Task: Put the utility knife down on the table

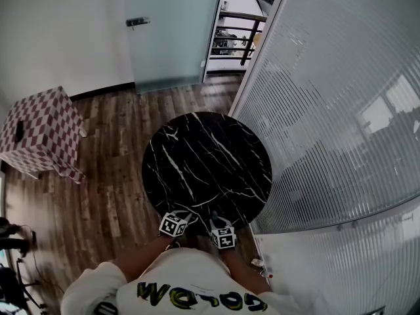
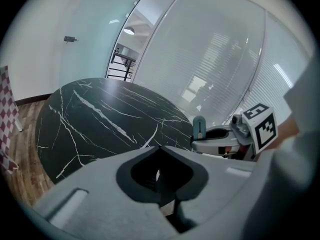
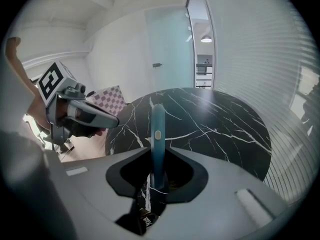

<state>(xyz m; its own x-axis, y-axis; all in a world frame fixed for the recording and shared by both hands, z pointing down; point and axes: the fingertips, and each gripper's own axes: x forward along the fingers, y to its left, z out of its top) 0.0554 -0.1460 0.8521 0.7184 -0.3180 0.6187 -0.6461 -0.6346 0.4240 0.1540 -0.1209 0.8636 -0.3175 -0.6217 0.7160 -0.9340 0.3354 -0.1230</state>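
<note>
A round black marble table [image 1: 207, 163] stands in front of me. Both grippers hover at its near edge. My right gripper [image 1: 214, 219] is shut on a teal utility knife [image 3: 157, 134], which sticks up and forward between the jaws above the tabletop [image 3: 215, 119]. The left gripper view shows that knife [image 2: 199, 128] from the side, its tip over the table rim [image 2: 100, 119]. My left gripper [image 1: 186, 215] sits just to the left of the right one. Its jaws meet with nothing between them [image 2: 160, 176].
A stand covered in red-and-white checked cloth [image 1: 39, 133] is on the wooden floor at the left. A glass wall with blinds [image 1: 341, 110] runs along the table's right side. A pale door [image 1: 174, 31] is at the back, and tripod gear [image 1: 13, 241] at the lower left.
</note>
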